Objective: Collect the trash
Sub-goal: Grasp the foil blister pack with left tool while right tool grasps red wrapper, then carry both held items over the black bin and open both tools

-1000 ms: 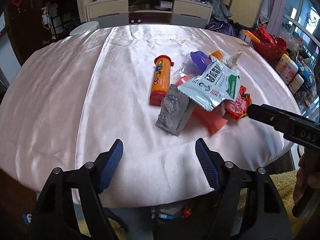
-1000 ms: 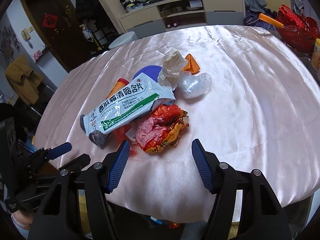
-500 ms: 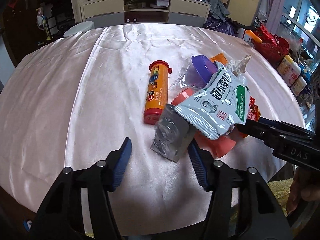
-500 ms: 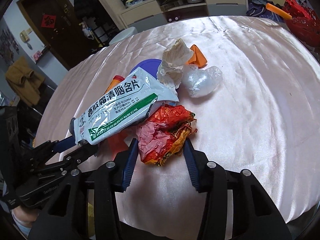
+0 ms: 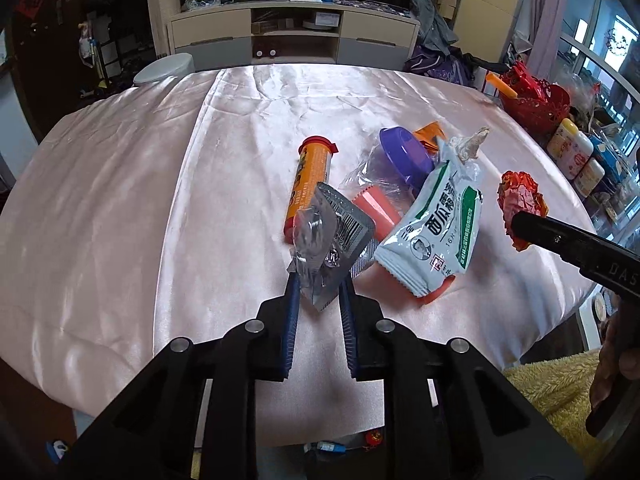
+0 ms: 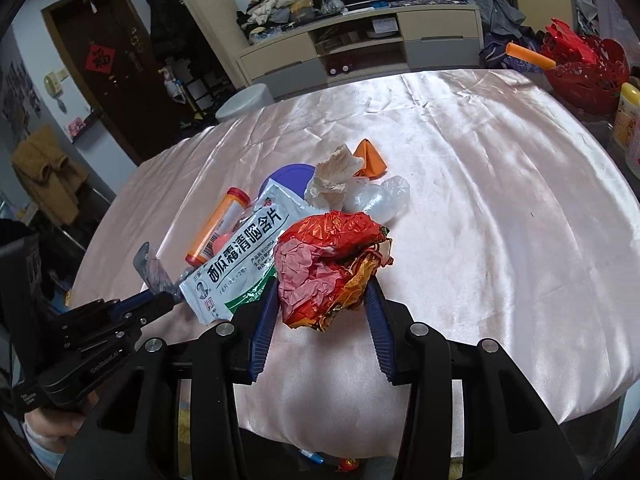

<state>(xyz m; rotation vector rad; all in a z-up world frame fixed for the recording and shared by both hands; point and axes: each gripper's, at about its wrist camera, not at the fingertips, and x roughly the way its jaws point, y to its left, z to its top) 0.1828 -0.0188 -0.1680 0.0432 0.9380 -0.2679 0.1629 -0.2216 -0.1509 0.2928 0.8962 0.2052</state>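
A heap of trash lies on the pink satin tablecloth (image 5: 140, 200). My left gripper (image 5: 318, 280) is closing, and its pads press on the near end of a silver foil packet (image 5: 328, 236), which tilts up. My right gripper (image 6: 322, 284) is shut on a crumpled red and orange wrapper (image 6: 328, 260), held clear of the cloth (image 6: 480, 240). Beside them lie a white-green lozenge packet (image 5: 436, 236), an orange tube (image 5: 308, 184), a purple lid (image 5: 404, 154), a crumpled tissue (image 6: 334, 176), a clear plastic bag (image 6: 380, 200) and an orange paper (image 6: 372, 158).
A red basket (image 6: 580, 68) and several bottles (image 5: 568, 152) stand past the table's right edge. A white stool (image 5: 164, 70) and a TV cabinet (image 5: 296, 36) are behind the table. A yellow fluffy rug (image 5: 552, 376) lies below the near edge.
My left gripper moved in over the silver packet and closed on it, tipping it up. My right gripper closed on the red wrapper and raised it off the cloth.
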